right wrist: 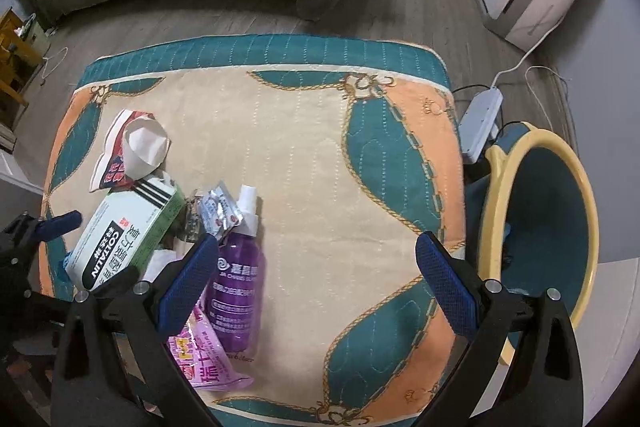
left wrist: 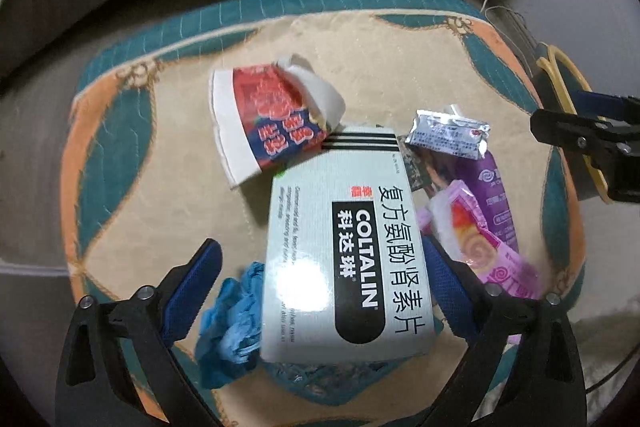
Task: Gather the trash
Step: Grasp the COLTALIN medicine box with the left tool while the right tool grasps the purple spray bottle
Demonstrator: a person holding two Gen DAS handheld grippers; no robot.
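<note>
Left wrist view showed your left gripper [left wrist: 320,267] with fingers spread around the medicine box [left wrist: 344,247] on the table [left wrist: 168,155]; your right gripper [right wrist: 316,259] was spread, empty. The blue glove [left wrist: 232,323] beside it could snag a finger.

The quilted cloth [right wrist: 280,155] was cream with teal and orange swirls. On it lay a pale green box [left wrist: 340,247] with black stripes, beside a purple bottle [right wrist: 236,287], a pink wrapper [left wrist: 488,247] and a red cup [left wrist: 264,115].
</note>
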